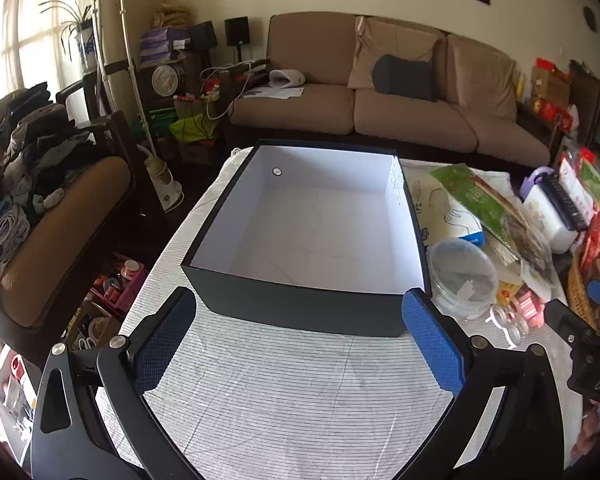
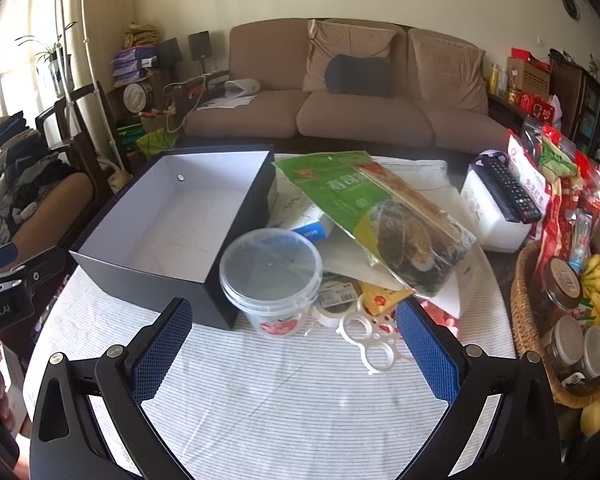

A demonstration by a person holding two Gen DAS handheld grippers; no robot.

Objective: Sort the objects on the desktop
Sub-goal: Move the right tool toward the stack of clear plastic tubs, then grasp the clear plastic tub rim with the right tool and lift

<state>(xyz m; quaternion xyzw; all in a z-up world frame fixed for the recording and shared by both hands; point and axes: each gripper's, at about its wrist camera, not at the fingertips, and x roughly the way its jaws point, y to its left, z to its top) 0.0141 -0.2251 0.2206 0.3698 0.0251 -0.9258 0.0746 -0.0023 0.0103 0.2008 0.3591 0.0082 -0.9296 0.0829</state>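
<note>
An empty dark box point(image 1: 300, 308) point(image 2: 148, 280) with a white inside stands on the striped tablecloth. My left gripper point(image 1: 298, 300) hangs open just in front of its near wall, nothing between the blue pads. To the box's right lie a clear lidded plastic tub point(image 2: 272, 276) point(image 1: 462, 276), a green seaweed packet point(image 2: 364, 208) point(image 1: 484, 204), a white multi-ring plastic piece point(image 2: 374, 344) and a tape roll point(image 2: 332, 312). My right gripper point(image 2: 294, 316) is open above the cloth, its fingers on either side of the tub and ring piece, a little short of them.
A wicker basket point(image 2: 528, 344) with jars and bananas stands at the right edge. A remote control point(image 2: 508, 188) rests on a white box behind it, beside red snack bags. Bare striped cloth point(image 2: 280, 400) lies in front. A sofa and cluttered chair stand beyond the table.
</note>
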